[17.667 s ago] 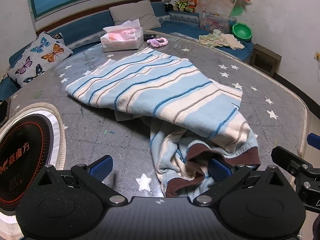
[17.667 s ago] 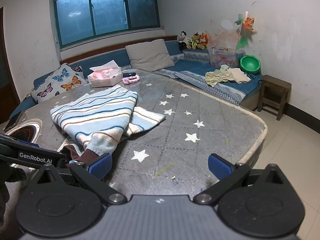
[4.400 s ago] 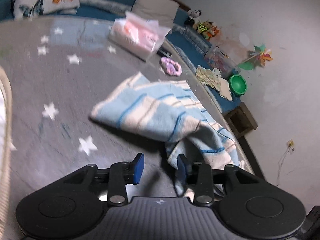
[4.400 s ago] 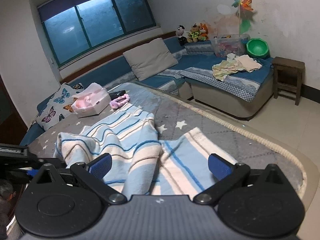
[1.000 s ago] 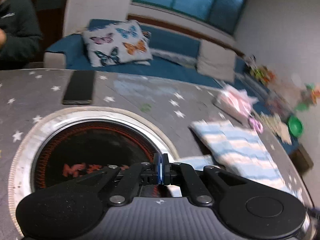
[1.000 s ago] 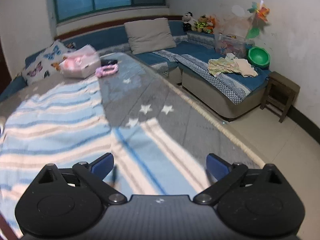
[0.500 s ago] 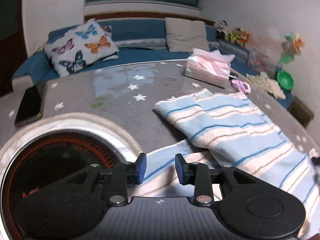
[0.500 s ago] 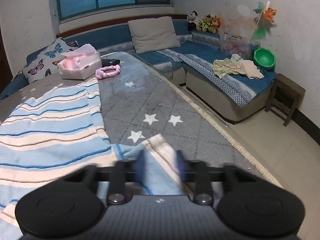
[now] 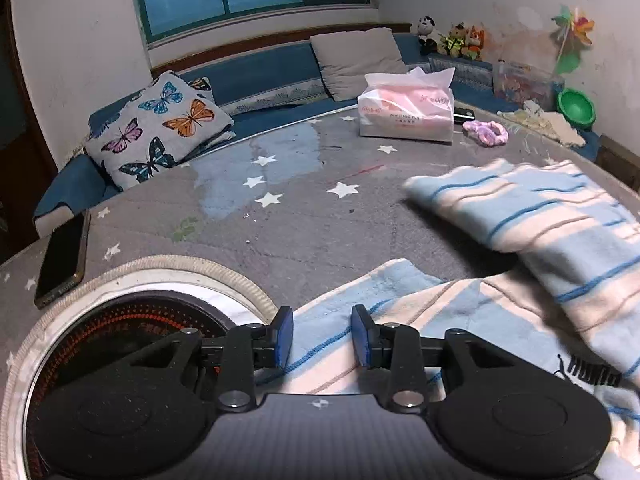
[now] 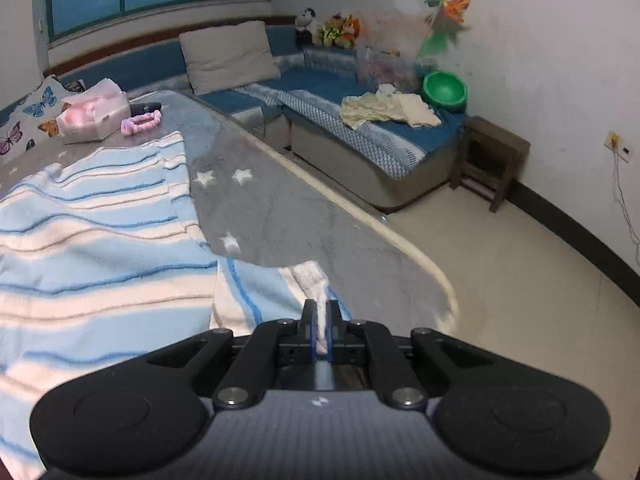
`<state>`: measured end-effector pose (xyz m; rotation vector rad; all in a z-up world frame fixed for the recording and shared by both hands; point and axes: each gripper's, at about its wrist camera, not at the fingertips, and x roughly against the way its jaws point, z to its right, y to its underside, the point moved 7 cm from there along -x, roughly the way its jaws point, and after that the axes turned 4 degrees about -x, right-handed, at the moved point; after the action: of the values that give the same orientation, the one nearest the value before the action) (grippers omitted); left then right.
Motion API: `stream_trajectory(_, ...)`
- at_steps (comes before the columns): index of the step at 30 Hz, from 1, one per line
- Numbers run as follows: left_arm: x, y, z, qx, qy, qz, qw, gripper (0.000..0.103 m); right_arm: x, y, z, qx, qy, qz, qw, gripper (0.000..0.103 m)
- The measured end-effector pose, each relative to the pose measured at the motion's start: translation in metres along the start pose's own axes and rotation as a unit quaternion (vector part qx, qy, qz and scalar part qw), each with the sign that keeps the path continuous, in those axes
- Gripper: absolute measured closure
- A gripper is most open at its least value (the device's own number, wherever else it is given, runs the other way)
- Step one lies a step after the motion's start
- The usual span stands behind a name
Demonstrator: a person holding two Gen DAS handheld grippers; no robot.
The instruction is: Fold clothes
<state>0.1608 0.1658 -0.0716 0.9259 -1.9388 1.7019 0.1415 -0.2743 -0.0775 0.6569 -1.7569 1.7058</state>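
Observation:
A light-blue and cream striped sweater (image 9: 540, 224) lies spread on the grey star-print table (image 9: 300, 220). In the left wrist view my left gripper (image 9: 322, 320) hovers over the sweater's near edge. Its blue pads stand apart, with cloth showing in the gap below them but not pinched. In the right wrist view the sweater (image 10: 100, 220) fills the left side. My right gripper (image 10: 320, 312) is shut on a cream corner of it near the table's rounded edge (image 10: 400, 240).
A round black induction cooker (image 9: 120, 340) is set into the table at the near left, with a phone (image 9: 62, 256) beside it. A tissue pack (image 9: 406, 114) and a pink scrunchie (image 9: 486, 133) sit at the far side. A sofa and a stool (image 10: 492, 160) stand beyond.
My left gripper went from shut to open and swung from over the cooker toward the sweater's edge. My right gripper closed from wide open onto the sweater's corner.

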Motion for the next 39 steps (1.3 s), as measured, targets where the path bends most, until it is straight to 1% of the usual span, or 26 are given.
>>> stream_trajectory(1,0.000,0.000,0.000,0.000,0.000,-0.001,1.0000,0.067,0.006,0.005,0.003,0.003,0.007,0.000,1.000,0.097)
stream_trajectory(3,-0.001,-0.001,0.000,-0.004,0.002,-0.001,1.0000,0.067,0.021,0.006,0.003,0.018,0.000,0.004,1.000,0.093)
stream_trajectory(4,-0.002,-0.002,0.000,-0.006,0.003,-0.001,1.0000,0.067,0.028,0.003,0.001,0.027,-0.003,0.014,1.000,0.089)
stream_trajectory(6,-0.002,-0.003,-0.001,-0.008,0.005,-0.002,1.0000,0.067,0.035,-0.016,-0.008,0.049,-0.018,0.037,0.998,0.088)
stream_trajectory(7,-0.002,-0.003,-0.001,-0.008,0.006,-0.003,1.0000,0.067,0.035,-0.026,-0.013,0.057,-0.030,0.044,0.997,0.084)
stream_trajectory(8,-0.002,-0.003,-0.001,-0.008,0.006,-0.003,0.9999,0.067,0.031,-0.037,-0.019,0.062,-0.047,0.044,0.996,0.076)
stream_trajectory(10,-0.002,-0.004,-0.001,-0.011,0.008,-0.004,0.9999,0.067,0.014,-0.057,-0.036,0.069,-0.085,0.037,0.993,0.069)
stream_trajectory(11,-0.002,-0.005,-0.001,-0.011,0.009,-0.005,0.9999,0.067,0.004,-0.067,-0.045,0.071,-0.102,0.033,0.992,0.069)
stream_trajectory(14,-0.003,-0.005,-0.001,-0.012,0.012,-0.007,0.9998,0.066,-0.029,-0.088,-0.069,0.072,-0.126,0.011,0.989,0.069)
stream_trajectory(16,-0.004,-0.006,-0.002,-0.014,0.014,-0.007,0.9998,0.063,-0.051,-0.101,-0.085,0.072,-0.140,-0.003,0.988,0.069)
stream_trajectory(18,-0.005,-0.006,-0.003,-0.016,0.016,-0.008,0.9997,0.063,-0.072,-0.109,-0.102,0.086,-0.145,-0.009,0.986,0.069)
stream_trajectory(19,-0.005,-0.007,-0.003,-0.018,0.017,-0.009,0.9997,0.062,-0.081,-0.110,-0.109,0.089,-0.145,-0.013,0.985,0.065)
stream_trajectory(21,-0.006,-0.007,-0.004,-0.021,0.019,-0.010,0.9996,0.062,-0.098,-0.111,-0.123,0.096,-0.144,-0.020,0.985,0.064)
stream_trajectory(25,-0.006,-0.007,-0.004,-0.025,0.022,-0.010,0.9994,0.061,-0.120,-0.114,-0.141,0.102,-0.142,-0.015,0.984,0.062)
stream_trajectory(27,-0.007,-0.007,-0.004,-0.027,0.022,-0.012,0.9993,0.061,-0.124,-0.117,-0.144,0.096,-0.149,-0.015,0.984,0.062)
stream_trajectory(28,-0.007,-0.008,-0.004,-0.027,0.022,-0.012,0.9993,0.061,-0.125,-0.118,-0.146,0.093,-0.153,-0.016,0.984,0.067)
stream_trajectory(29,-0.007,-0.008,-0.004,-0.028,0.022,-0.012,0.9993,0.061,-0.125,-0.118,-0.147,0.092,-0.159,-0.016,0.983,0.089)
stream_trajectory(30,-0.007,-0.008,-0.004,-0.029,0.021,-0.012,0.9993,0.061,-0.124,-0.118,-0.148,0.091,-0.165,-0.015,0.982,0.097)
stream_trajectory(33,-0.007,-0.008,-0.004,-0.030,0.019,-0.013,0.9993,0.059,-0.118,-0.121,-0.144,0.088,-0.147,0.004,0.985,0.098)
stream_trajectory(37,-0.008,-0.009,-0.004,-0.032,0.017,-0.014,0.9993,0.059,-0.102,-0.134,-0.119,0.083,-0.085,0.060,0.991,0.098)
stream_trajectory(38,-0.008,-0.009,-0.004,-0.032,0.017,-0.014,0.9992,0.059,-0.098,-0.138,-0.109,0.079,-0.061,0.070,0.993,0.098)
stream_trajectory(39,-0.008,-0.009,-0.004,-0.033,0.016,-0.014,0.9992,0.059,-0.097,-0.139,-0.103,0.078,-0.047,0.074,0.993,0.098)
